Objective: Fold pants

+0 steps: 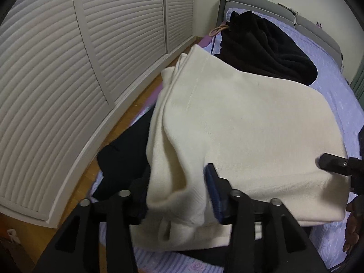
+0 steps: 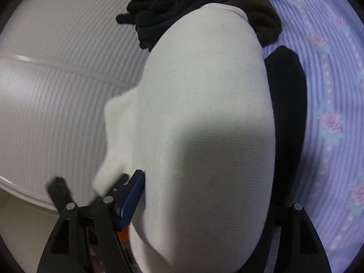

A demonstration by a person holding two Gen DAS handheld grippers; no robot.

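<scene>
The left gripper [image 1: 179,195] is low in the left wrist view w/ its two black fingers spread wide apart – the blue pad [image 1: 213,193] on the right finger presses flat on the cream pants [image 1: 238,125], and cloth bunches up between the fingers. The right gripper [image 2: 204,204] is spread wide too, w/ its blue pad [image 2: 133,199] on the left finger up against the cloth and the other finger mostly hidden behind it. In the left wrist view, a bit of the person's right hand [image 1: 351,229] shows at the right edge – dark, partly cut off.
</scene>
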